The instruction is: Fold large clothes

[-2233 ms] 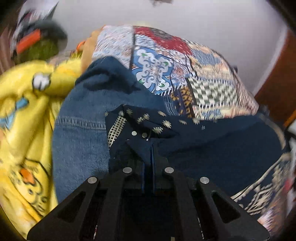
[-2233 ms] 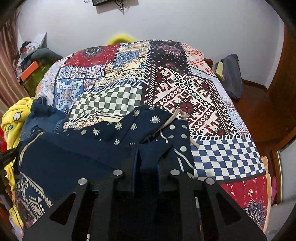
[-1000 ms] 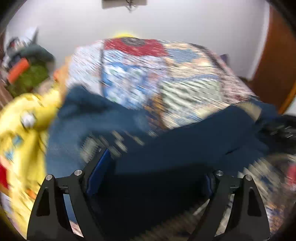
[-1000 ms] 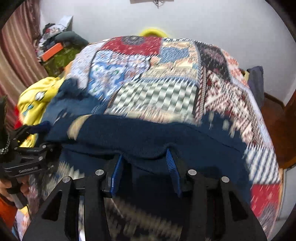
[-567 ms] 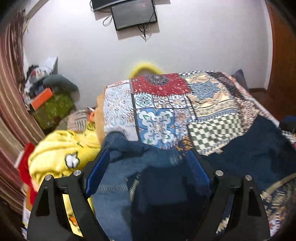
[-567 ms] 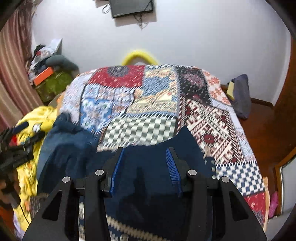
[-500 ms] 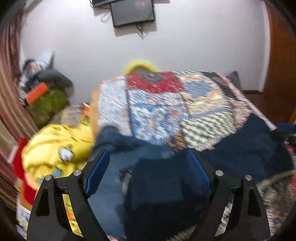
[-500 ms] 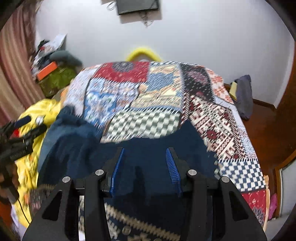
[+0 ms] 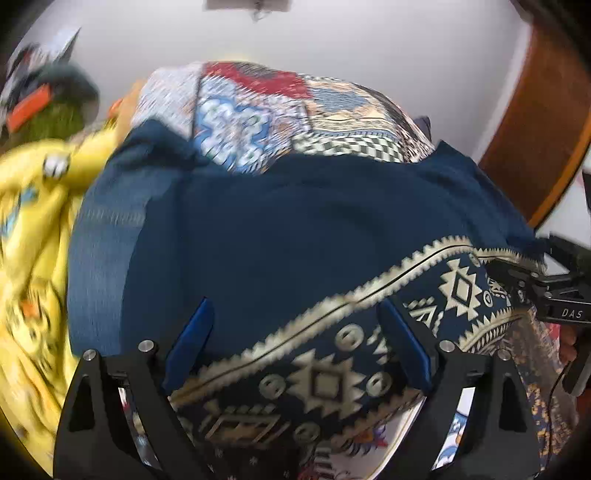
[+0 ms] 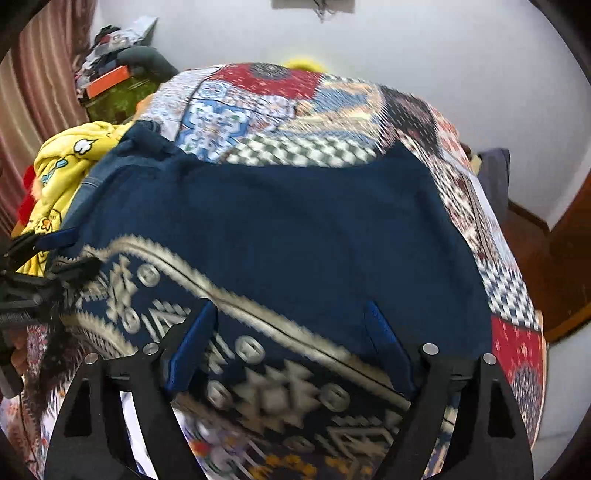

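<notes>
Garment: navy patterned cloth (image 10: 295,229) lay spread on the bed (image 10: 369,110).
Jaws: our left gripper (image 9: 295,343) and right gripper (image 10: 291,343) gaped wide, empty.
Change: we had released it; next fold pending.

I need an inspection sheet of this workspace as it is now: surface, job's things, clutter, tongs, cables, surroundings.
Surface: bed with patchwork cover.
Job's things: navy cloth with cream border lies spread on the bed; jeans partly under its left edge.
Clutter: yellow cartoon garment at the left; pile with orange box behind it.
Tongs: left tongs open, empty; right tongs open, empty.
Cables: short wires under a wall screen.
Surroundings: white wall, curtain.
</notes>
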{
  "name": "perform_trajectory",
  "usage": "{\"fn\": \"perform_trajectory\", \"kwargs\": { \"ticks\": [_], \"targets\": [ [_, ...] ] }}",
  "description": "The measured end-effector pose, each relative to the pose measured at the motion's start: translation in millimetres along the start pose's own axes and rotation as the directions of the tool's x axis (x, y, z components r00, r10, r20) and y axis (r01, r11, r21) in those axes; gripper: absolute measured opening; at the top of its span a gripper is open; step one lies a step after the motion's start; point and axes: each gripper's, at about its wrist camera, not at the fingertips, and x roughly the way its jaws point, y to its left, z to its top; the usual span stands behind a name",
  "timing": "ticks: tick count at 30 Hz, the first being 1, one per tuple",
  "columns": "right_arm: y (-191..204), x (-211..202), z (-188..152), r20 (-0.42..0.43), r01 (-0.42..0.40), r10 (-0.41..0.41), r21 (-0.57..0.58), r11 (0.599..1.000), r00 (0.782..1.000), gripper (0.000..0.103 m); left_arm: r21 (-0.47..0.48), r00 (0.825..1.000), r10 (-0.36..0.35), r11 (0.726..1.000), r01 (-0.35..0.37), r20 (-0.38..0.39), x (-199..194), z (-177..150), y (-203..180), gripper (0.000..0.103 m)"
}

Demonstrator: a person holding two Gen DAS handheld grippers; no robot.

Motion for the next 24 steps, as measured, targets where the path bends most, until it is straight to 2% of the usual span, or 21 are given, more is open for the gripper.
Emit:
{"fn": "perform_trajectory", "kwargs": {
  "ticks": [1, 3, 4, 6, 8, 9, 11, 14, 16, 18, 19, 20, 21, 22, 24],
  "targets": [
    [-5.6, -2.8, -3.7, -0.004, 0.006, -0.006, 0.009, 1.0, 1.0, 0.081, -0.016, 1.0, 0.006, 1.0, -0.006, 0.005, -2.9, -4.5, 5.0, 0.092],
    [-18.4, -9.9, -10.3, -0.007, 0.027, -0.027, 0.022, 0.999, 1.0, 0.081, 0.003, 0.993, 0.118, 0.993, -0.118, -0.008, -7.1, -16.9, 13.5, 0.092],
    [-23.4, -14.0, -13.9, -0.011, 0.041, -0.04, 0.029, 0.999, 0.999, 0.081, 0.02, 0.989, 0.15, 0.989, -0.149, -0.008, -10.1, -24.8, 18.0, 0.092],
    [-35.6, -22.0, -20.9, -0.019, 0.065, -0.064, 0.056, 0.996, 0.998, 0.081, 0.014, 0.982, 0.189, 0.982, -0.188, -0.022, -17.1, -36.3, 27.1, 0.092],
    [-50.3, -28.3, -28.7, -0.022, 0.055, -0.053, 0.098, 0.994, 0.998, 0.081, -0.003, 0.971, 0.232, 0.973, -0.232, -0.055, -23.9, -46.8, 38.0, 0.092],
    [-58.3, -31.7, -33.2, -0.027, 0.06, -0.057, 0.129, 0.99, 0.998, 0.081, -0.015, 0.968, 0.243, 0.97, -0.244, -0.062, -29.5, -52.1, 43.5, 0.092],
    [-71.9, -36.4, -41.3, -0.057, 0.132, -0.124, 0.177, 0.975, 0.991, 0.081, -0.051, 0.963, 0.262, 0.963, -0.265, -0.068, -42.1, -62.3, 55.4, 0.092],
    [-88.3, -48.5, -52.4, -0.065, 0.136, -0.124, 0.226, 0.965, 0.99, 0.081, -0.107, 0.963, 0.253, 0.959, -0.262, -0.092, -57.8, -71.6, 68.4, 0.092],
    [-96.0, -59.3, -58.3, -0.061, 0.133, -0.122, 0.26, 0.956, 0.991, 0.081, -0.138, 0.968, 0.23, 0.96, -0.242, -0.099, -66.7, -76.5, 70.6, 0.092],
    [-98.0, -68.4, -61.2, -0.05, 0.131, -0.122, 0.272, 0.953, 0.991, 0.081, -0.19, 0.981, 0.172, 0.964, -0.186, -0.086, -74.8, -80.4, 71.0, 0.092],
    [-97.7, -74.1, -61.8, -0.041, 0.129, -0.123, 0.274, 0.953, 0.992, 0.081, -0.219, 0.988, 0.133, 0.965, -0.147, -0.08, -78.5, -82.1, 69.6, 0.092],
    [-97.2, -78.2, -61.3, -0.033, 0.127, -0.123, 0.275, 0.953, 0.992, 0.081, -0.261, 0.996, 0.063, 0.962, -0.078, -0.067, -79.6, -80.6, 67.0, 0.092],
    [-96.1, -82.5, -61.0, -0.022, 0.124, -0.123, 0.273, 0.954, 0.992, 0.081, -0.299, 0.999, -0.004, 0.954, -0.011, -0.049, -80.8, -80.8, 65.8, 0.091],
    [-93.8, -86.2, -61.1, -0.012, 0.121, -0.123, 0.269, 0.955, 0.992, 0.081, -0.35, 0.996, -0.088, 0.934, 0.073, -0.028, -80.6, -81.0, 64.9, 0.091],
    [-90.2, -90.5, -61.4, 0.0, 0.108, -0.112, 0.259, 0.96, 0.994, 0.081, -0.427, 0.977, -0.213, 0.883, 0.194, 0.003, -76.4, -80.8, 62.9, 0.09]
  ]
}}
